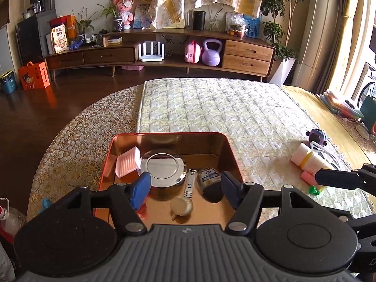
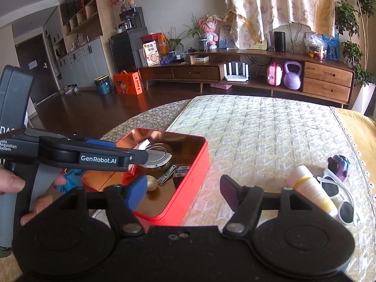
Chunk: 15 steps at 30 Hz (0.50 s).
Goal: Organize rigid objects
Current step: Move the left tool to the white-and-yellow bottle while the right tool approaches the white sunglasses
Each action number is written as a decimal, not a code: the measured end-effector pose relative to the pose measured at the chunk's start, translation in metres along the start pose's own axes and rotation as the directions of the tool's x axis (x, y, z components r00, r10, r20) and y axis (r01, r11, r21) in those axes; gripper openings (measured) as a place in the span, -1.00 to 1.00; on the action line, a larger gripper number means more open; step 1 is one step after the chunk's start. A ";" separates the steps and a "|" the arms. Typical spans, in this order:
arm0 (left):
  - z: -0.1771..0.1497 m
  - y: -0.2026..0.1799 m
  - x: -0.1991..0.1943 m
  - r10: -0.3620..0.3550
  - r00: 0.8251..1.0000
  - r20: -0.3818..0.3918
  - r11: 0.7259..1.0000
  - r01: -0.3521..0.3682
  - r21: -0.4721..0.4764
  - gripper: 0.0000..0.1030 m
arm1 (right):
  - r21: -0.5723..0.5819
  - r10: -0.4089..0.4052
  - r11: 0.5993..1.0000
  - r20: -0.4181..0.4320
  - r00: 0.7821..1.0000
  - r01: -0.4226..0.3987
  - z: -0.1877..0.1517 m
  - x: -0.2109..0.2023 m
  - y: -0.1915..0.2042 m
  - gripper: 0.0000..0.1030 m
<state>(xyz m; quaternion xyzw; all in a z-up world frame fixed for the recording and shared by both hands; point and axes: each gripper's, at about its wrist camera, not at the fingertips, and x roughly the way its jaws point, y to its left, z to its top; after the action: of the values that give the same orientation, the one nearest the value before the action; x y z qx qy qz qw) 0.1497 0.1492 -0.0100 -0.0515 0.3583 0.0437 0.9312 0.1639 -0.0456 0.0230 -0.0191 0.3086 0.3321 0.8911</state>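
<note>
The red tin box (image 1: 112,157) is sitting on the quilted pad of the worktop (image 1: 223,108), and everything else here is placed against it.

Inside the box, a round metal container (image 1: 162,171) with a mirror-like lid is resting near the middle. A pink ridged soap dish (image 1: 127,162) is leaning against the box's left wall beside it. On the container's other side a nail clipper (image 1: 189,184) is lying on the floor of the box, then a small dark bottle (image 1: 210,183), and a pale rounded object (image 1: 181,208) is lying at the near end of the box.

The left claw (image 1: 185,189) is hovering over the near end of the box with its blue pads spread apart and nothing between them touching either pad; it is released. The right claw (image 2: 183,190) is hanging over the near right corner of the box, jaws apart and empty, also released.

Outside the box, to its right on the quilted pad, a cream tube (image 2: 312,190) with a yellow band is lying flat. White sunglasses (image 2: 338,197) are lying just beyond the tube, further from the box, and a small purple toy (image 2: 339,165) is standing behind them. A green cap (image 1: 313,190) is showing near the tube in the left wrist view.

A hand (image 2: 14,188) is gripping the left tool's handle, left of the box.
</note>
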 end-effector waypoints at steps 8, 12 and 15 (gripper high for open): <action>-0.009 -0.035 -0.021 -0.021 0.999 0.040 1.000 0.020 0.021 0.27 | 0.044 -0.042 0.998 0.041 0.998 0.040 -0.018 -0.035 -0.024 0.68; -0.016 -0.056 -0.026 -0.052 0.998 0.040 0.998 0.051 0.028 0.44 | 0.059 -0.066 0.996 0.055 0.996 0.063 -0.031 -0.052 -0.038 0.80; -0.020 -0.072 -0.027 -0.074 0.997 0.034 0.996 0.073 0.041 0.45 | 0.053 -0.084 0.995 0.075 0.994 0.080 -0.041 -0.065 -0.049 0.92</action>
<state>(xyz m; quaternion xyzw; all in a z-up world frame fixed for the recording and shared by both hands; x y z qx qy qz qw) 0.1251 0.0739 -0.0027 -0.0454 0.3402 0.0031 0.9393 0.1325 -0.1314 0.0180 0.0032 0.2812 0.2879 0.9154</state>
